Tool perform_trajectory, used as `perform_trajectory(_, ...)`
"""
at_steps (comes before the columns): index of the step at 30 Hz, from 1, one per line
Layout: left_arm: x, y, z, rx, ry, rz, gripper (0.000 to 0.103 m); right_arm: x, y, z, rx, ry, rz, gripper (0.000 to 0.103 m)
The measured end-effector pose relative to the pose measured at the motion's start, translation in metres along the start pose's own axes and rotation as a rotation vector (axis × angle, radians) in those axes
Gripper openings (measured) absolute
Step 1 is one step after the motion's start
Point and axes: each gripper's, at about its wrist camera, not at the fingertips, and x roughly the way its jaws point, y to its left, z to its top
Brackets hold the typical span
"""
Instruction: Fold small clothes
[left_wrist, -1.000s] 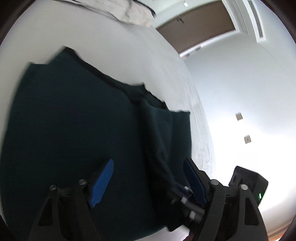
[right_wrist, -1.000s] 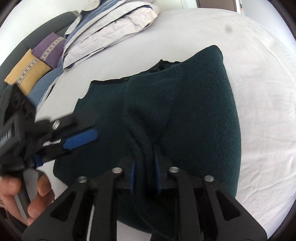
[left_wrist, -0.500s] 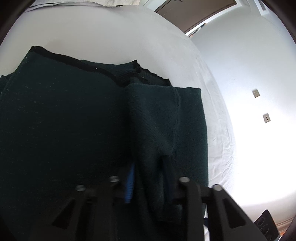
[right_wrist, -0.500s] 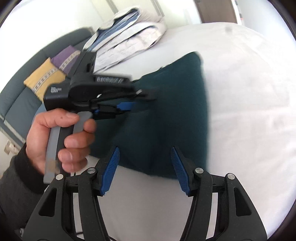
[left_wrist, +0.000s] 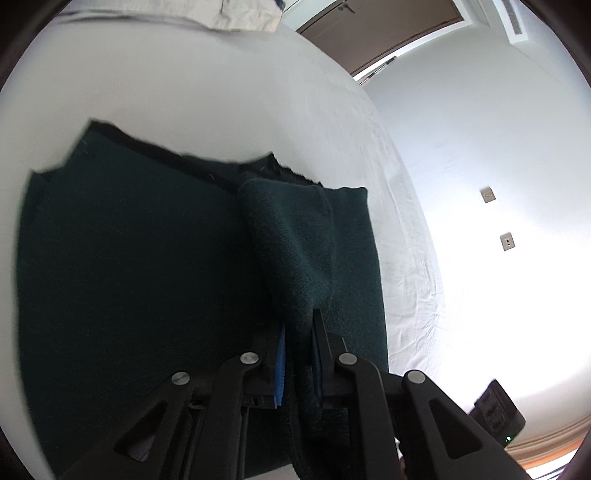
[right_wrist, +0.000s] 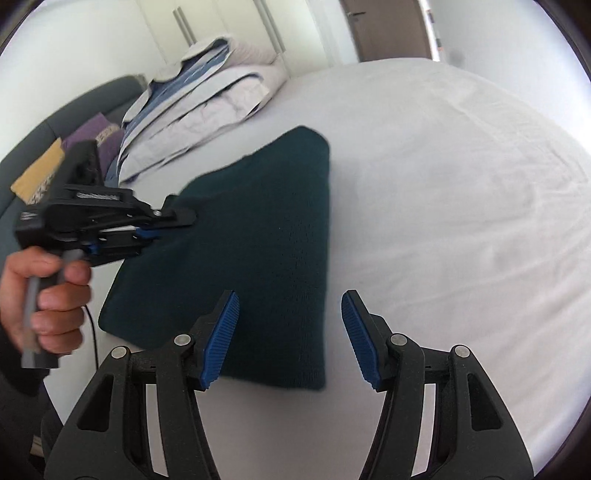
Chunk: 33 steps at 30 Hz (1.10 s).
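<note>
The left gripper (left_wrist: 297, 354) is pinching a raised fold of the dark green sweater (left_wrist: 147, 288) low in the centre of the left wrist view, its jaws having just been closing until the blue pads (left_wrist: 280, 363) are pressing the knit from both sides with only that ridge of cloth between them. The sweater is lying spread across the white bed sheet (left_wrist: 207, 92), filling the left and middle of the frame, with a narrower layer folded over along its right side.

In the right wrist view the right gripper (right_wrist: 290, 334) is standing about half open at the bottom centre, its jaws having been opening within the last moment; nothing is sitting between the ribbed blue fingers (right_wrist: 221, 339), and they are hovering just above the near corner of the sweater (right_wrist: 266, 236) without touching it. At the left of that frame a hand (right_wrist: 44, 291) is gripping the handle of the left gripper (right_wrist: 177, 221), whose tip is reaching over the sweater's left edge.

The left gripper's fingertips are blurring into the dark cloth there, so the grip itself is hard to make out from that side. The sweater's far edge is smearing with motion in both views. A folded duvet (right_wrist: 207, 99) is lying at the upper left, and cushions beside it are partly hidden behind the gripper body.
</note>
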Motion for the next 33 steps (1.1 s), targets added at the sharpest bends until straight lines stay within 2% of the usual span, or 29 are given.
perform_trajectory(3,-0.026,0.015,0.009,-0.004,-0.032,0.013,0.013,0.017,0.021,0.004,-0.058,0.031,0.026,0.057)
perform_trajectory(8,-0.067,0.047,0.019,-0.025,-0.076,0.038,0.013,0.022,0.068,0.004,-0.169,0.037,0.062,0.057)
perform_trajectory(13,-0.091,0.083,0.023,-0.071,-0.096,0.053,0.013,0.025,0.116,-0.007,-0.269,0.072,0.082,0.057)
perform_trajectory(18,-0.079,0.110,0.017,-0.111,-0.064,0.072,0.013,0.042,0.143,-0.024,-0.350,0.131,0.050,0.057)
perform_trajectory(23,-0.068,0.139,0.008,-0.191,-0.072,0.024,0.013,0.049,0.131,-0.040,-0.288,0.165,0.086,0.058)
perform_trajectory(26,-0.066,0.141,0.009,-0.195,-0.074,0.032,0.017,0.044,0.130,-0.045,-0.313,0.166,0.090,0.058)
perform_trajectory(27,-0.068,0.140,0.010,-0.196,-0.083,0.046,0.018,0.043,0.129,-0.042,-0.310,0.166,0.095,0.057)
perform_trajectory(30,-0.090,0.124,0.007,-0.138,-0.160,0.154,0.020,0.033,0.129,-0.032,-0.246,0.129,0.136,0.057)
perform_trajectory(32,-0.111,0.107,0.001,-0.079,-0.228,0.235,0.020,0.016,0.115,-0.026,-0.179,0.087,0.168,0.057)
perform_trajectory(33,-0.116,0.098,0.002,-0.053,-0.249,0.251,0.020,0.008,0.105,-0.022,-0.135,0.068,0.190,0.057)
